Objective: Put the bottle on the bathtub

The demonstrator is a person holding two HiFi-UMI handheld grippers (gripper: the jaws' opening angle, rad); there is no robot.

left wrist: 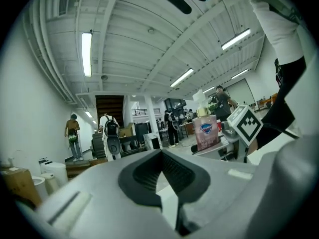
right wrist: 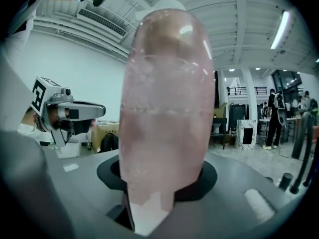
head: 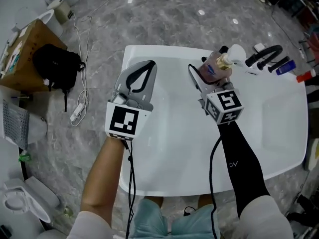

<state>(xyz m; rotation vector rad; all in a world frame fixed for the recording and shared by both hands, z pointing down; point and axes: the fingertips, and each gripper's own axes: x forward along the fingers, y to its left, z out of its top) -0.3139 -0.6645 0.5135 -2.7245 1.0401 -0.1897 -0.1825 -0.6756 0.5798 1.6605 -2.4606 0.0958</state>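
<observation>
We pinch the bottle (head: pixel 215 67) low down in the right claw (head: pixel 208 79); it looks slick and sloshy. Left claw (head: pixel 147 66), nine o'clock, pressed together.

Bottle (head: pixel 217 66) base hidden behind right gripper (head: pixel 204 78); gripper's far side hidden behind bottle.

**Two grippers over the white bathtub**

The right gripper (head: pixel 208 78) clamps a pink plastic pump bottle (head: pixel 214 68) above the white bathtub (head: pixel 164 158), near the black tap fittings (head: pixel 264 56) on its far rim. The left gripper (head: pixel 145 69) hovers alongside, jaws together and empty. A black backpack (head: pixel 56 66) and a brown cardboard box (head: pixel 25 54) sit on the grey marble floor (head: pixel 99 143).
</observation>
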